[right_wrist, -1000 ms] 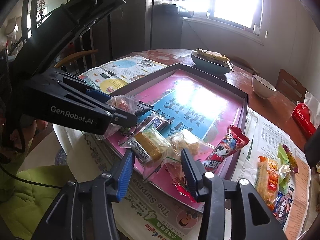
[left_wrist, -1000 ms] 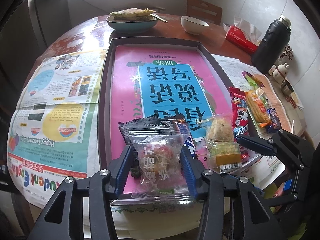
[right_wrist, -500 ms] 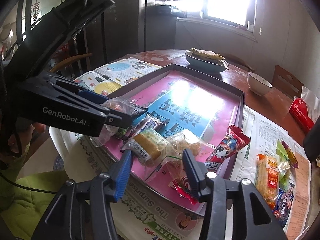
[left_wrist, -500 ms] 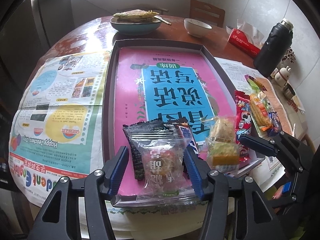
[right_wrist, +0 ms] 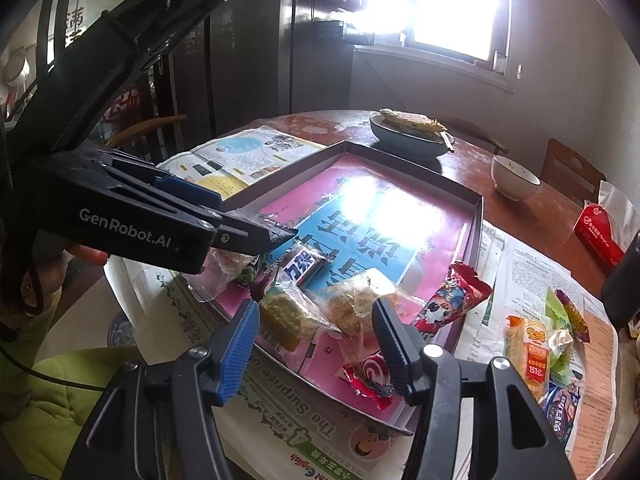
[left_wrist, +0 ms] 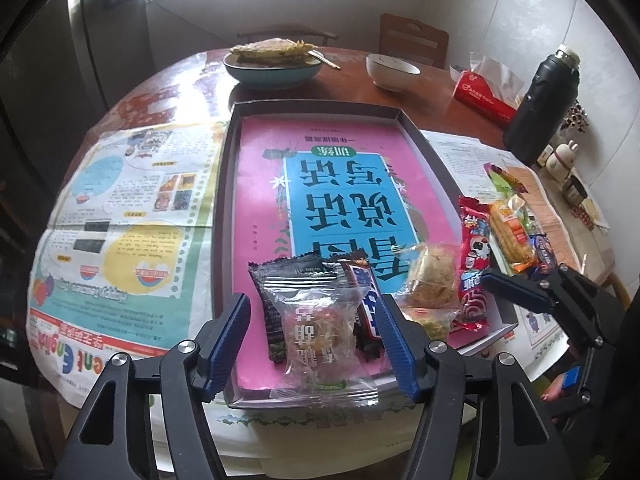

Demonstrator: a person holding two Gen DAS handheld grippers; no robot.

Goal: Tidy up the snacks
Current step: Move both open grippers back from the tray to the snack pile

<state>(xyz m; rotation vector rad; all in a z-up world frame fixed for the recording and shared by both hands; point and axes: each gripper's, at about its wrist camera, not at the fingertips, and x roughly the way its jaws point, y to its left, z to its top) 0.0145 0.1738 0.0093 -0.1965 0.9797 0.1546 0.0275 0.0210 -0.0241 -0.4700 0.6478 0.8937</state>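
A shallow box [left_wrist: 225, 184] lined with a pink and blue cover lies on the table. Near its front edge lie a clear packet with red print [left_wrist: 320, 328], a black packet [left_wrist: 276, 280], a dark chocolate bar [left_wrist: 366, 304], two clear pastry packets [left_wrist: 434, 276] and a red cartoon packet [left_wrist: 474, 256]. My left gripper [left_wrist: 314, 344] is open, its fingers either side of the clear packet. My right gripper [right_wrist: 316, 340] is open above the pastry packets [right_wrist: 292, 316]. More snacks [right_wrist: 536, 352] lie on the newspaper at right.
A teal bowl of flatbread [left_wrist: 272, 64] and a white bowl [left_wrist: 392, 72] stand at the back. A red tissue pack [left_wrist: 484, 96] and a black flask [left_wrist: 548, 108] stand at the right. Newspapers [left_wrist: 120, 220] cover the table around the box.
My left gripper has opened wider and drawn back, leaving the clear packet lying on the box's front edge. My right gripper has stayed open over the pastry packets.
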